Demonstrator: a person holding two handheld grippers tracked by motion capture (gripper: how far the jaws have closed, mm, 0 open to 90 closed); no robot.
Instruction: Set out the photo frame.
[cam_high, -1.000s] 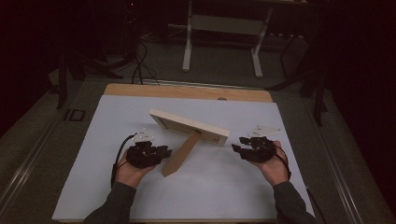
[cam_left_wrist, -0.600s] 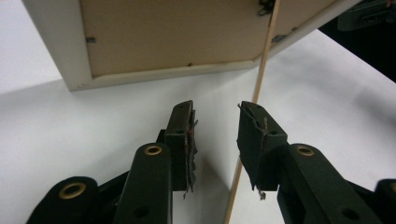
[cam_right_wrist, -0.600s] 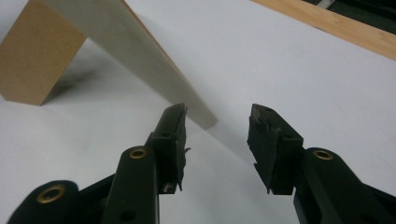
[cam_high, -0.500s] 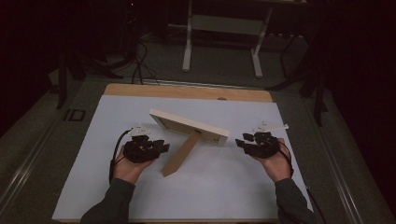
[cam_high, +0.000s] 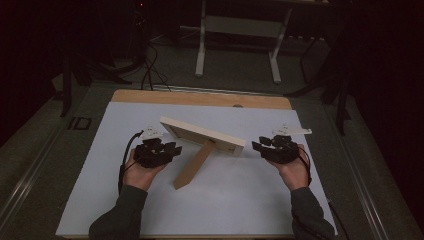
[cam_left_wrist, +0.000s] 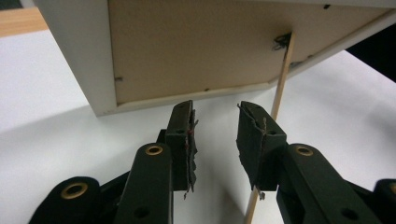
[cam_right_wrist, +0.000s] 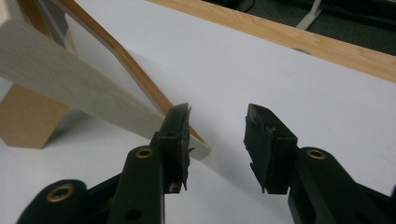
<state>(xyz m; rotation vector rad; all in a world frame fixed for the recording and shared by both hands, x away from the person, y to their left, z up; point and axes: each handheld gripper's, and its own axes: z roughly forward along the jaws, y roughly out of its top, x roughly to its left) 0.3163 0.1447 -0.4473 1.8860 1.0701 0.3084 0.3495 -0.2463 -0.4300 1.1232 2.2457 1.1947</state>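
Wooden picture frame (cam_high: 202, 134) on its stand (cam_high: 194, 164) — both grippers' fingers (cam_left_wrist: 183, 135) released, flanking it.

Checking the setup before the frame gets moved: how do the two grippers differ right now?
The left gripper sits at the picture frame's left end, facing its brown back; the right gripper sits off the right end, facing its pale edge. The left jaws frame the prop stand; the right jaws frame bare table. Both are open, holding nothing.

One picture frame (cam_high: 202, 135) propped on one wooden stand leg (cam_high: 193, 164), two tools, left (cam_high: 172, 150) and right (cam_high: 258, 146), on one worktop (cam_high: 240, 200).
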